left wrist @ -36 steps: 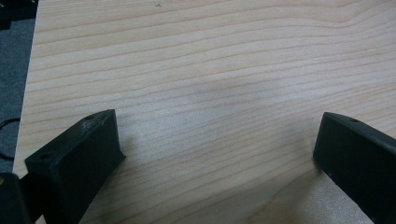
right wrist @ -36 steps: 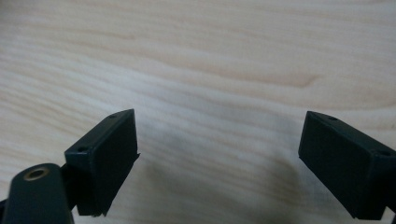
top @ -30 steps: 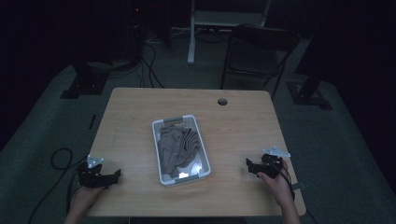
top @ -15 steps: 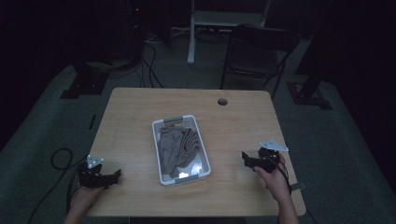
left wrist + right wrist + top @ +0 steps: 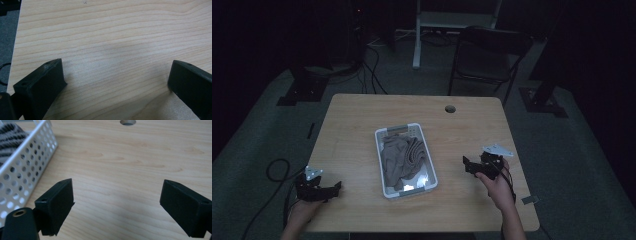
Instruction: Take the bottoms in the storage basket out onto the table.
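- One light wooden bench [image 5: 362,130] with rounded corners carries everything; it has one round cable hole [image 5: 450,108] near its far edge.
- One white perforated metal basket [image 5: 428,159] stands at the middle of the bench, between the two grippers and well apart from both.
- Inside the basket lies a crumpled heap of grey-brown cloth [image 5: 404,157]; how many pieces make it up cannot be told. In the right gripper view a striped fold of it [image 5: 11,137] shows over the basket's holed wall [image 5: 23,170].
- The left gripper [image 5: 336,186] sits at the near left corner of the bench, held by one hand [image 5: 302,210]. Its two black fingers [image 5: 41,85] are spread wide with bare wood between them, pinching nothing.
- The right gripper [image 5: 466,164] is held by the other hand [image 5: 499,187] at the right side of the bench, its fingers pointing toward the basket. Its two black fingers [image 5: 56,203] are likewise spread wide and hold nothing; the basket wall lies just beyond the left finger in that view, not touching it.
- One dark folding chair [image 5: 492,55] stands on the floor beyond the bench.
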`<state>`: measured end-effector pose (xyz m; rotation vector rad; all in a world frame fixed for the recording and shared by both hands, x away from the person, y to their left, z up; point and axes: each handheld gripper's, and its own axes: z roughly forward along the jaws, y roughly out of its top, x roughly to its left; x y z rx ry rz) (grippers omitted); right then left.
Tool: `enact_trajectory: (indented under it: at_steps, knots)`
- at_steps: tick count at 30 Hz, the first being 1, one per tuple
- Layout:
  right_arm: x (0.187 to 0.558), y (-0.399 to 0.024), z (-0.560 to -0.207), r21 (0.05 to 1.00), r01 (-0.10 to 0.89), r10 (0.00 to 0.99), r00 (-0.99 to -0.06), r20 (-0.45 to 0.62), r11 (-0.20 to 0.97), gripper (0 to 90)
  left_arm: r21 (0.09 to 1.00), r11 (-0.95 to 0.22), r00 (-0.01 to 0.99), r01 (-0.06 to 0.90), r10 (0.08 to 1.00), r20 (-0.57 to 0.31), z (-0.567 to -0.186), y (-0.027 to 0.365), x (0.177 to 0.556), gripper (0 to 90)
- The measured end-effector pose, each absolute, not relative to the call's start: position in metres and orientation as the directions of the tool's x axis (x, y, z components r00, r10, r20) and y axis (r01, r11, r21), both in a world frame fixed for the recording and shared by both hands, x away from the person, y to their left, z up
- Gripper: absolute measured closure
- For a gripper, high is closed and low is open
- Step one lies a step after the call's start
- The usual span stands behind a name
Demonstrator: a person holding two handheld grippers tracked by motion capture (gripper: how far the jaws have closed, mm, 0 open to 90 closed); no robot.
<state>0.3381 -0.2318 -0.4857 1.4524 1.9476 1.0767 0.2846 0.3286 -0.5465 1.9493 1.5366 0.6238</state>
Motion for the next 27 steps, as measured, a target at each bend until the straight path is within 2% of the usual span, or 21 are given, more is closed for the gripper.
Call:
enact_trajectory:
  at_steps: [27]
  knots:
    - [0.354, -0.164, -0.458, 0.834, 0.525, 0.904, -0.419, 0.080, 0.169, 10.8, 0.687, -0.173, 0.229, 0.705, 0.973, 0.010, -0.546, 0.329, 0.285, 1.3]
